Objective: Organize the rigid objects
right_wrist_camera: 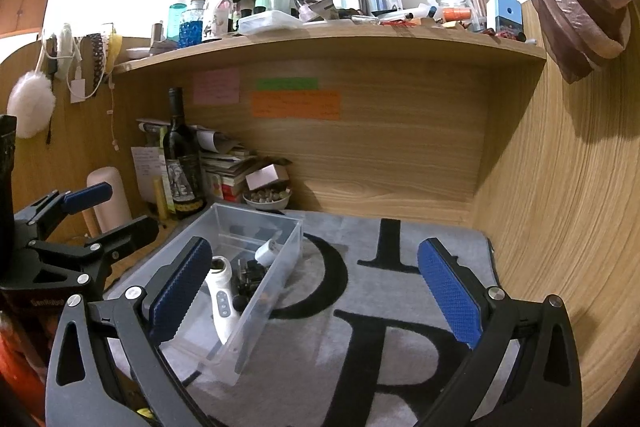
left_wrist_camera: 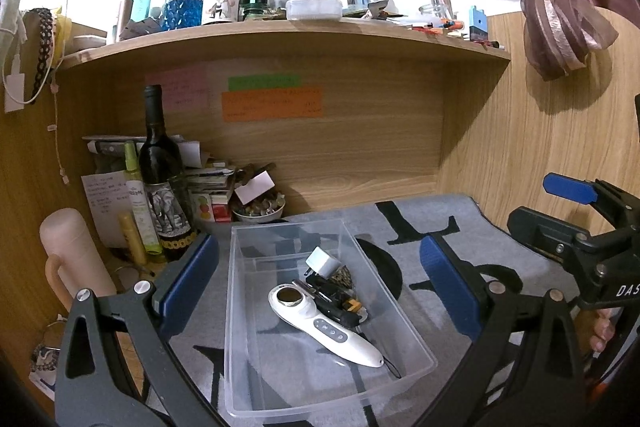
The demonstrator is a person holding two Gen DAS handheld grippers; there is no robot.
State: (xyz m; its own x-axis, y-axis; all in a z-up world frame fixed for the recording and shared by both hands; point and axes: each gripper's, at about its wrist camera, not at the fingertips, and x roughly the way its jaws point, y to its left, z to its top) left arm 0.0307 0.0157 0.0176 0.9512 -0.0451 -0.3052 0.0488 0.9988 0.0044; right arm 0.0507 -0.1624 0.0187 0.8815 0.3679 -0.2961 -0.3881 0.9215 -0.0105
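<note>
A clear plastic bin (left_wrist_camera: 404, 331) (right_wrist_camera: 280, 255) stands on the grey mat. Inside it lie a white handheld device (left_wrist_camera: 332, 331) (right_wrist_camera: 222, 301), a white plug adapter (left_wrist_camera: 323, 262) (right_wrist_camera: 266, 251) and a clump of small dark items (left_wrist_camera: 338, 301) (right_wrist_camera: 250, 277). My left gripper (left_wrist_camera: 320, 291) hangs open over the bin, its blue pads (left_wrist_camera: 188, 283) either side of the bin, nothing held. My right gripper (right_wrist_camera: 316, 291) is open and empty over the mat, to the right of the bin. In the right wrist view the left gripper (right_wrist_camera: 100, 211) shows at the left edge.
A dark wine bottle (left_wrist_camera: 160, 179) (right_wrist_camera: 182, 163), a pink flask (left_wrist_camera: 76, 255), yellow tubes, stacked papers and a bowl of small stones (left_wrist_camera: 260, 211) crowd the back left corner. A cluttered shelf (left_wrist_camera: 280, 35) hangs overhead. Wooden walls close the back and right. The lettered mat (right_wrist_camera: 400, 307) lies right of the bin.
</note>
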